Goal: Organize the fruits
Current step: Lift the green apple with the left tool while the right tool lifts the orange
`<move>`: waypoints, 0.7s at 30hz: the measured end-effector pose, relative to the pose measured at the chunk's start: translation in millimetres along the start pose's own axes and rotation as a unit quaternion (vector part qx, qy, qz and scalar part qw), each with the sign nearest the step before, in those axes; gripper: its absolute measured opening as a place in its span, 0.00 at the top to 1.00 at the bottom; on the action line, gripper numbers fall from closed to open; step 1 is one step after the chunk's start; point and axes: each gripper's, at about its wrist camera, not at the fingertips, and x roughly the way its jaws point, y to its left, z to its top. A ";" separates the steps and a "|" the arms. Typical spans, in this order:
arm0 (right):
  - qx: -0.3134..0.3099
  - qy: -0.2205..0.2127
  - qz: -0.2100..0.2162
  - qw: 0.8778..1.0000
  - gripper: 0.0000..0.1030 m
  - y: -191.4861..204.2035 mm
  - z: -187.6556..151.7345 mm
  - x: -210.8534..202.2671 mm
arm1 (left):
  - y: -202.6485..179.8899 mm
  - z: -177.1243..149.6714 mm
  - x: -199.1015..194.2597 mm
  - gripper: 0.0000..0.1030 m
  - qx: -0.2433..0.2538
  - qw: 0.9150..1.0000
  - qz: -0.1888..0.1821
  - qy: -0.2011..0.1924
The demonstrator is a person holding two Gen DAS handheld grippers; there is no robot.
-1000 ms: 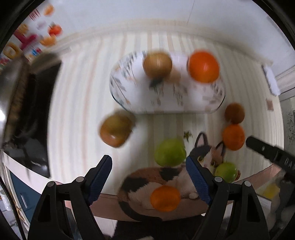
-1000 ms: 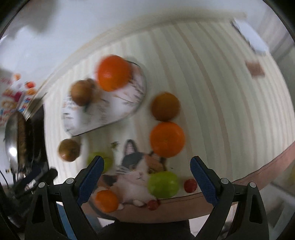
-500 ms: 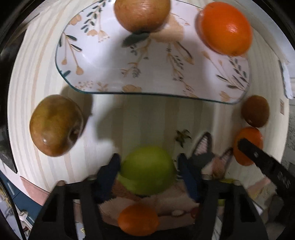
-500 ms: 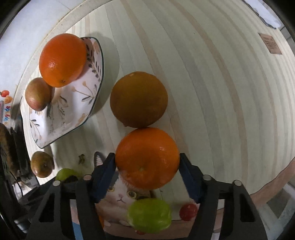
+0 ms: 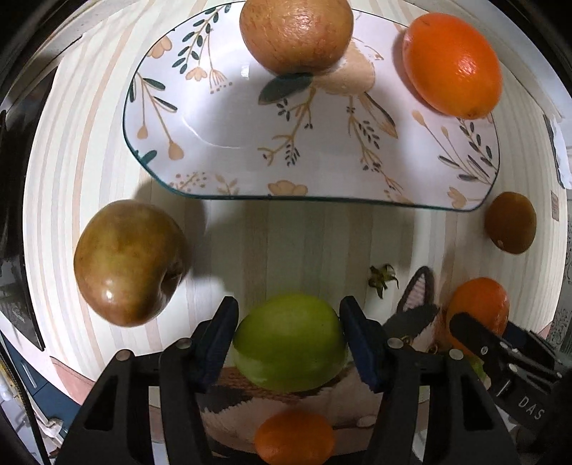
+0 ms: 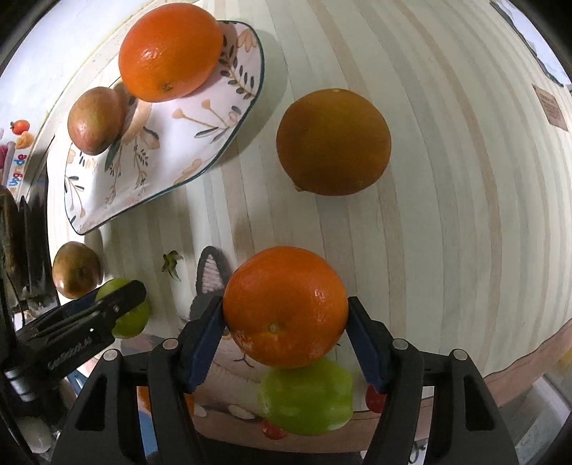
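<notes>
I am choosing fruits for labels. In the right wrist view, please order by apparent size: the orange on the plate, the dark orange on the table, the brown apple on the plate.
1. Dark orange and orange on the plate: look alike.
2. Brown apple, clearly smallest.

A cat-print mat [image 5: 418,314] lies on the striped tabletop [image 6: 447,179].

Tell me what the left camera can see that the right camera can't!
Only the left wrist view shows the small orange fruit near the bottom edge, on the cat picture.

Only the right wrist view shows the second green apple below the held orange, and two little red fruits beside it.

Both show the flowered plate carrying a brown apple and an orange. Both also show the left tongs closed on a green apple and the right tongs on an orange.
</notes>
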 end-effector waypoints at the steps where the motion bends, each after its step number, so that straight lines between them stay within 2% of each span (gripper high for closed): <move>1: 0.004 0.005 0.006 1.000 0.32 -2.1 1.6 1.2 | -0.2 0.4 -0.2 0.45 0.001 1.000 0.001 -0.001; 4: 0.013 0.015 0.016 1.000 0.33 -4.6 1.4 7.0 | -1.6 0.4 -2.8 0.46 0.004 1.000 0.006 -0.005; 9: 0.010 0.004 0.013 1.000 0.34 0.6 0.0 8.8 | -11.5 -7.0 -6.4 0.47 0.011 1.000 0.012 -0.009; 15: 0.010 -0.005 0.026 1.000 0.34 -0.5 0.9 -2.0 | -7.3 -8.7 -20.6 0.51 0.013 1.000 -0.011 -0.014; 21: -0.004 -0.016 0.034 0.999 0.34 7.9 10.5 -17.3 | -4.1 -3.9 -24.7 0.52 0.011 1.000 -0.017 -0.019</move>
